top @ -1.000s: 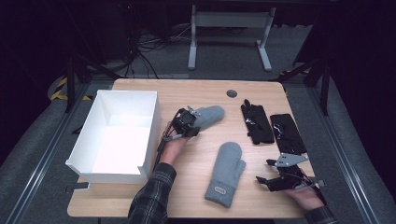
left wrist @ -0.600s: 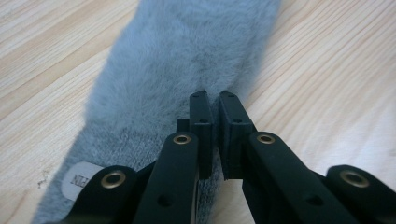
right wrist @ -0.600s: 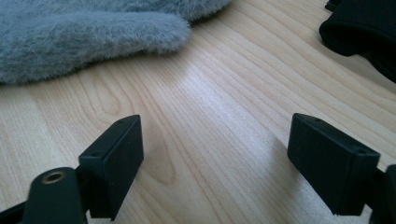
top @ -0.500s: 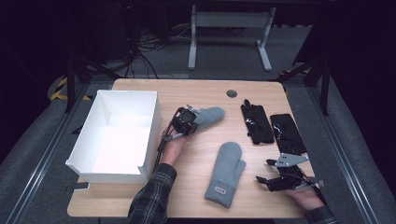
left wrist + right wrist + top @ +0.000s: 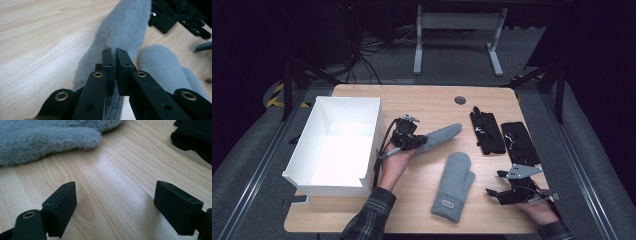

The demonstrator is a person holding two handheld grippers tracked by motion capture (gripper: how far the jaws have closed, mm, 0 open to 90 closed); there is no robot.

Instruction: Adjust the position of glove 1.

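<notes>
since a second ago, my left gripper [image 5: 418, 141] has pinched its fingers together on the cuff end of the grey mitten [image 5: 439, 137] and begun to lift it; the mitten's near end has come off the counter [image 5: 422, 102] and drawn a little toward the white box [image 5: 347, 107], while my right gripper [image 5: 507, 194] has kept where it was.

going by size: the counter is pale wood, and the white box sits open-topped on its left side, just beside my left hand. next come the mittens. the grey mitten that i hold lies slanted across the middle of the counter, its rounded tip pointing away toward the far right and resting low, its cuff raised in my grip. in the left gripper view the two fingers [image 5: 109, 66] stand almost touching, with the fluffy grey cloth squeezed in the narrow slit between them. the second grey mitten [image 5: 454, 186] lies flat nearer to me, cuff toward the front edge, apart from the first. two black gloves [image 5: 504, 137] lie side by side at the right, beyond my right gripper.

my right gripper rests low at the front right corner, its fingers [image 5: 61, 206] spread wide with only bare wood between them, holding nothing.
</notes>
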